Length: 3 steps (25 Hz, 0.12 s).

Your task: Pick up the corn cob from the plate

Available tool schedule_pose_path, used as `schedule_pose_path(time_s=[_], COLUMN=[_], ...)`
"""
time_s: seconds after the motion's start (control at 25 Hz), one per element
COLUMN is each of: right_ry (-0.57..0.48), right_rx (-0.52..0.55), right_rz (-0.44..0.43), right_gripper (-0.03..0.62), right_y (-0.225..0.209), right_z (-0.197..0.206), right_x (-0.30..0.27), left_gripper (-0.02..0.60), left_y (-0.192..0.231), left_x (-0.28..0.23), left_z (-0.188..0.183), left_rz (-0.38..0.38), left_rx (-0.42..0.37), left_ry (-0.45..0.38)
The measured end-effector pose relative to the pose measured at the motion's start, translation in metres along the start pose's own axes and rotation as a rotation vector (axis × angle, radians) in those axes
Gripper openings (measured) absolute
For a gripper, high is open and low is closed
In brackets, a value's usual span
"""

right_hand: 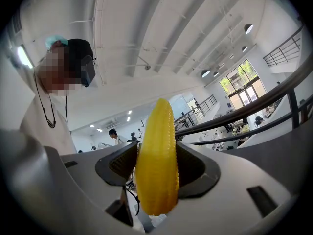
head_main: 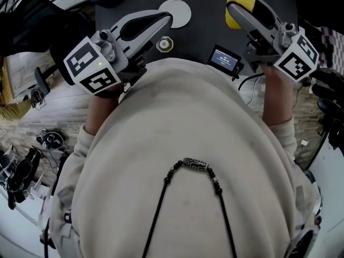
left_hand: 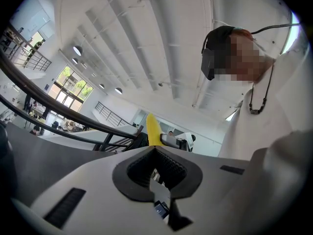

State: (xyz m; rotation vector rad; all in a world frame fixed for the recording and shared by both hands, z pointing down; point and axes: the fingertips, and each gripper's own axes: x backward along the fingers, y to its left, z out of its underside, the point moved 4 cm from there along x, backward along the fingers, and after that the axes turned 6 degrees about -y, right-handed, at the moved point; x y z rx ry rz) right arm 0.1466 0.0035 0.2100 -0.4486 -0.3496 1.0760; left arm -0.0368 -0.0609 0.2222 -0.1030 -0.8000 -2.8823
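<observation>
The right gripper (right_hand: 157, 151) pinches the corn cob (right_hand: 156, 165) between its two jaws. The corn cob is yellow and bumpy. It stands up tall between the dark pads, and its tip points at the ceiling.

In the head view the corn cob (head_main: 240, 1) is over the far right part of the table (head_main: 204, 20). It is off the plate (head_main: 181, 14) and well apart from it. The top edge of the picture cuts off its end. How high it is above the table is hard to tell.

The left gripper (left_hand: 154, 147) has its jaws pressed together, tip to tip, with nothing between them. It points up at the ceiling too. In the head view one of its jaws covers the left side of the white plate, so only part of the plate shows.

The table is dark. The person's body in a pale top (head_main: 177, 144) hides most of it, and hides its near edge. A small box with a lit screen (head_main: 224, 58) peeks out just beside the body. The words on the screen are too small to read. A little round thing (head_main: 164, 44) sits between the plate and the body, and I cannot tell what it is.
</observation>
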Motion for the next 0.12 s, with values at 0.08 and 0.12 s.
schedule_pose_path(time_s=[0.08, 0.12], right_ry=[-0.001, -0.001], right_rx=[-0.015, -0.021], right_rz=[0.003, 0.004], right_gripper=[0.256, 0.256], right_y=[0.001, 0.0017], right_z=[0.0045, 0.0065], right_x=[0.0009, 0.001], left_gripper=[0.0, 0.0], left_y=[-0.0015, -0.0021], left_x=[0.0043, 0.0065], left_z=[0.0006, 0.0009], left_rz=[0.0, 0.0], left_rx=[0.002, 0.003], left_ry=[-0.002, -0.003])
